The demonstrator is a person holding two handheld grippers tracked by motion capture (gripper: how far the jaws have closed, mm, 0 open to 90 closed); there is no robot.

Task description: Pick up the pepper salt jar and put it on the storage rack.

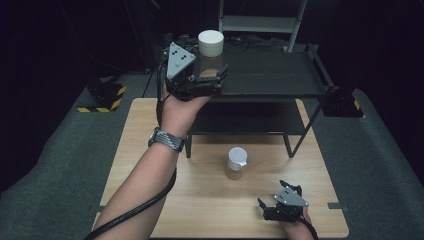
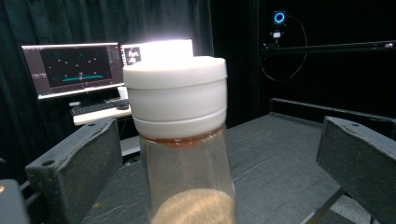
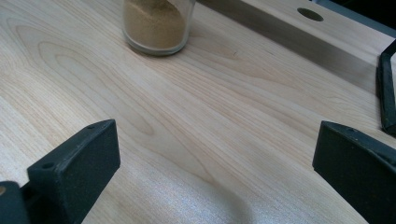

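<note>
Jaws of the right gripper (image 1: 280, 202) stand wide and empty at the near edge of the wooden surface (image 1: 150, 150), resting. Just beyond it, a small white-capped jar (image 1: 236, 163) of brown powder stands upright on the surface, in front of the black rack (image 1: 280, 75). Farther off, the left gripper (image 1: 207, 77) has its jaws wide on either side of a second capped jar (image 2: 180, 140), which stands on the rack's top shelf; the pads look clear of the glass. To finish the placing well, the left gripper should draw straight back, level, without brushing the jar.
</note>
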